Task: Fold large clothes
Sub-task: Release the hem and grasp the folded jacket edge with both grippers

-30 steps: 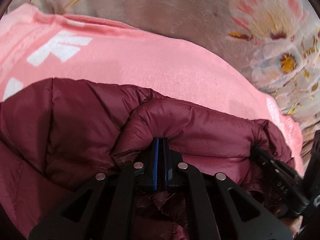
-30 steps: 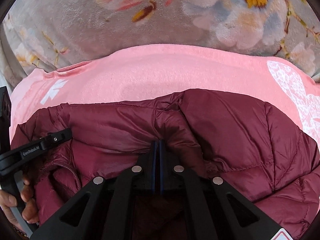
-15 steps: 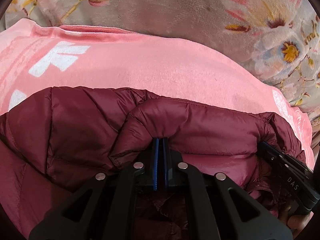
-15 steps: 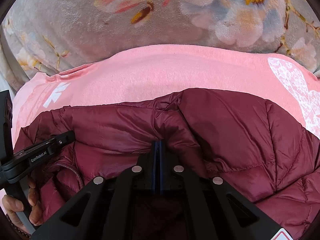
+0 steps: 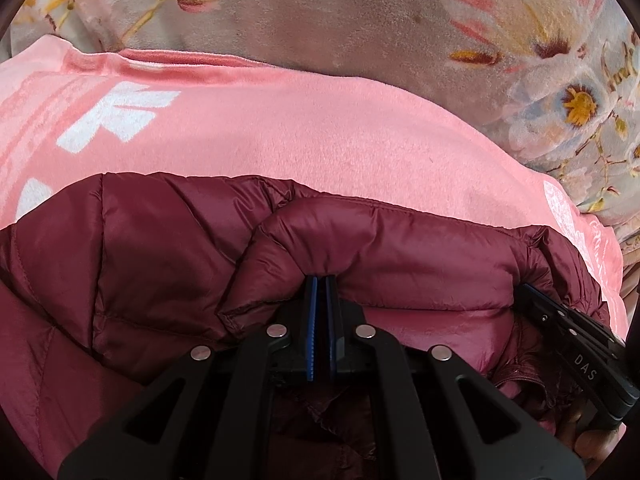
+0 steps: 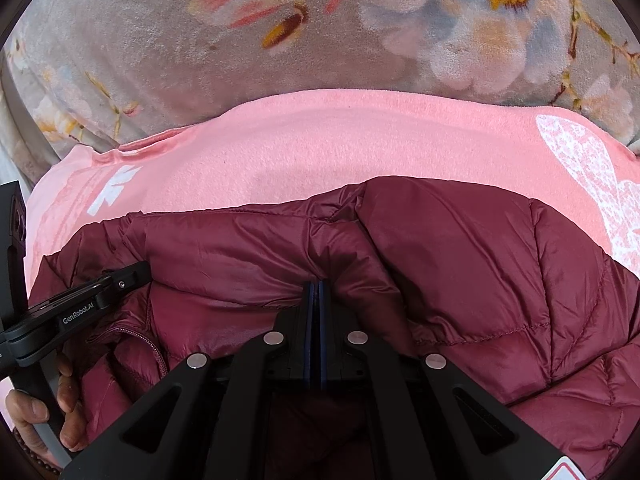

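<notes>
While both claws, left gripper point(image 5: 320, 280) and right gripper point(image 6: 319, 284), pinch the maroon puffer jacket point(image 5: 160, 248), barely underway: folding remains.

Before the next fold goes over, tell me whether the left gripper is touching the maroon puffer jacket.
Touching. In the left wrist view the left gripper has its jaws shut on a puffed fold of the maroon puffer jacket, fabric bulging around the fingertips.

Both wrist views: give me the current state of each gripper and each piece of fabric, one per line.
Left gripper: shut on the maroon puffer jacket.
Right gripper: shut on the same jacket's edge.
Maroon puffer jacket: bunched, unzipped, lying on the pink blanket.
Pink blanket: spread over the floral blanket.
</notes>
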Demonstrator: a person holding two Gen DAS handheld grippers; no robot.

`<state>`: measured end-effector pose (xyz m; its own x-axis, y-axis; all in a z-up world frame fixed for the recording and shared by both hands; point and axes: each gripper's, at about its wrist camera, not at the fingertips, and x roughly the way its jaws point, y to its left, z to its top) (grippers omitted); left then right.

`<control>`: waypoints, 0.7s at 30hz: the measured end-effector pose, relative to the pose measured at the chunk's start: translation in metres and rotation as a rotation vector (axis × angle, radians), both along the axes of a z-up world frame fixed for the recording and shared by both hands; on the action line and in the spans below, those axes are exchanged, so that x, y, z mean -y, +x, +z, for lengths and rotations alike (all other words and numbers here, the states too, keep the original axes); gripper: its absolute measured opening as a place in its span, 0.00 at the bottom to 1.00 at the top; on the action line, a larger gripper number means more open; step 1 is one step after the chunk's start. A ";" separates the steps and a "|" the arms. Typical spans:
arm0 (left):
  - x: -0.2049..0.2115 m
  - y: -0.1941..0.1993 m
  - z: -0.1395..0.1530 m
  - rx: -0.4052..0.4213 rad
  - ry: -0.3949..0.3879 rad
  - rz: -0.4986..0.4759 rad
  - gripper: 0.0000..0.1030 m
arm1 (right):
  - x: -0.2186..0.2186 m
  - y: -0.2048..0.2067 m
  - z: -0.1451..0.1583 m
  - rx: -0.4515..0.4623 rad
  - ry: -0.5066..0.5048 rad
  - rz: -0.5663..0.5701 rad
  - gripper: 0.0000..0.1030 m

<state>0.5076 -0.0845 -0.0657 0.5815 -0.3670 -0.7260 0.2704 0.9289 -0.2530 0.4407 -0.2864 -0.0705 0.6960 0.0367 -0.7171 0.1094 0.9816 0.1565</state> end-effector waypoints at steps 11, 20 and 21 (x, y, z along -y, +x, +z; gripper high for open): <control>-0.017 -0.007 0.001 -0.036 -0.081 0.036 0.05 | 0.018 -0.004 -0.001 0.017 0.162 0.005 0.00; -0.139 -0.204 0.053 0.006 -0.118 -0.021 0.59 | 0.020 -0.256 0.056 0.070 0.144 0.012 0.61; -0.157 -0.225 0.052 0.006 -0.095 0.001 0.63 | 0.025 -0.286 0.055 0.063 0.126 0.000 0.63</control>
